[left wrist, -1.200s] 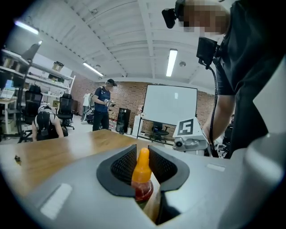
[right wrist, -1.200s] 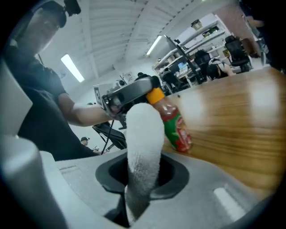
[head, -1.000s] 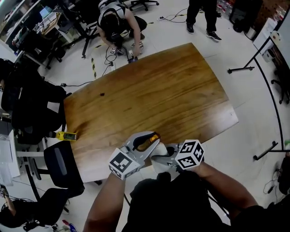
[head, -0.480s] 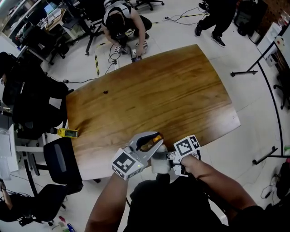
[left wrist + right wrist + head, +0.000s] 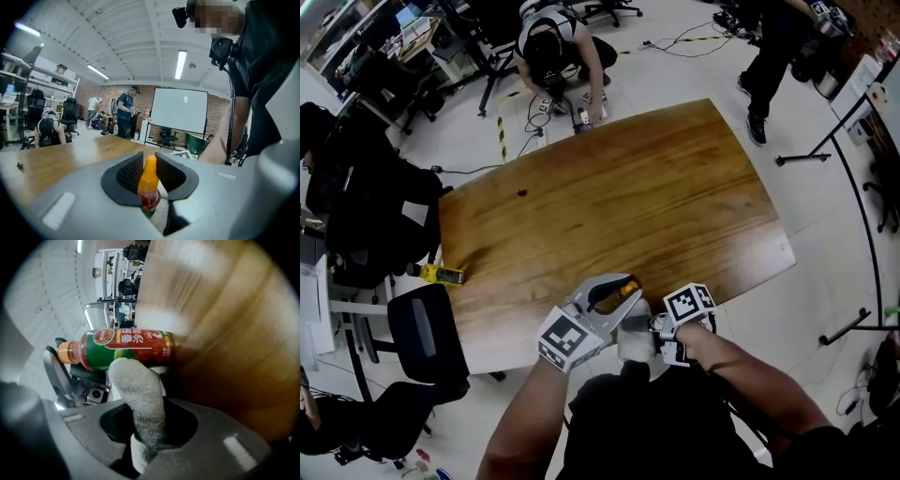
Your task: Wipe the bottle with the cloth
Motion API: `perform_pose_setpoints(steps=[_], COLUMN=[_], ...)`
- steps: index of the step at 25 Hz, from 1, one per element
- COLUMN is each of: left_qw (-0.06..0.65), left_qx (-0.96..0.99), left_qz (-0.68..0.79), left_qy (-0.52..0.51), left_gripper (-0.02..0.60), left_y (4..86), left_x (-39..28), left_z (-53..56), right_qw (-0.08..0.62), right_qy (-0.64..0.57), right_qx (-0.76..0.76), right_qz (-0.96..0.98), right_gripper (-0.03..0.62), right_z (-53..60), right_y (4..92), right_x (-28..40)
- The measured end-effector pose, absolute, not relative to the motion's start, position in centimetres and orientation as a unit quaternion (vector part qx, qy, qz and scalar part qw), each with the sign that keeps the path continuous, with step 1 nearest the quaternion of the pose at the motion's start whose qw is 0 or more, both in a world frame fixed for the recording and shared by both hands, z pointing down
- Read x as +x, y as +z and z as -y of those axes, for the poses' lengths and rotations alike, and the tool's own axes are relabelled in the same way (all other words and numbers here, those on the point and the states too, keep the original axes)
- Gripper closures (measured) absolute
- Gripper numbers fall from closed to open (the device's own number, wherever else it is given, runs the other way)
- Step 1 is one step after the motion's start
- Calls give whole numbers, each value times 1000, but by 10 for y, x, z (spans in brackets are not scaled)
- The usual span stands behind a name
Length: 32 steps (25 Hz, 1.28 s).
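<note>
**Cloth (image 5: 140,394) on bottle (image 5: 149,185), near table edge**

Both forearms enter from the bottom of the head view and meet at the near edge of the table (image 5: 628,187). Left gripper (image 5: 617,289) points out over the wood, jaws clamped on the bottle, orange cap up. Right gripper (image 5: 147,427) sits just beside it, rolled sideways, jaws pinched tight on the white cloth. Cloth tip presses on the bottle's label.

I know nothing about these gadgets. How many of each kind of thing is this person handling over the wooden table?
left gripper and right gripper: 2
bottle: 1
cloth: 1
Total: 4
</note>
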<state>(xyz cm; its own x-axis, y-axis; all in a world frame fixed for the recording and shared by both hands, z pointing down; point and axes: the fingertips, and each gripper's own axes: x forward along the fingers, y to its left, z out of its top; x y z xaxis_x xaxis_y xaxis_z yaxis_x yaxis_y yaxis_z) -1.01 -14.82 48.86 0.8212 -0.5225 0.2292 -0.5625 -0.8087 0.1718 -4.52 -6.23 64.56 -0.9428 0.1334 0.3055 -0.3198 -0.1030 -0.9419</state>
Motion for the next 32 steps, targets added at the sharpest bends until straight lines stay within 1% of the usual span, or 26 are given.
perform_pose_setpoints(steps=[4,9,11,13,16,20,22,26,28,32], left_qw=[116,108,97,93,100,124,135,107,94,101], left_qx=[947,948,948,948,949,949,952,962,964,958], left_qz=[283,277,276,274,273,275,265,221,213,233], left_qy=[93,115,129,132,121,87,78,117,132,136], left_gripper=[489,489,489,487,484,458,428,385,382,382], left_y=[490,493,494,495,496,489,484,489,491,488], left_x=[-9,-4,-4,-6,-13,-27,-31,-30,-29,-31], left_z=[150,151,149,148,147,148,144,140,142,140], right_qw=[174,210,212,202,182,169,158,137,141,139], right_qy=[706,557,499,468,455,448,447,442,440,431], right_qx=[71,126,165,198,219,238,251,264,265,261], right_qz=[683,794,824,837,844,845,844,846,847,853], right_gripper=[522,522,522,522,522,522,522,522,522,522], right_z=[55,71,83,92,93,88,86,78,73,69], right_y=[629,594,579,565,551,543,537,528,525,518], right_x=[-33,8,28,42,50,50,49,52,55,63])
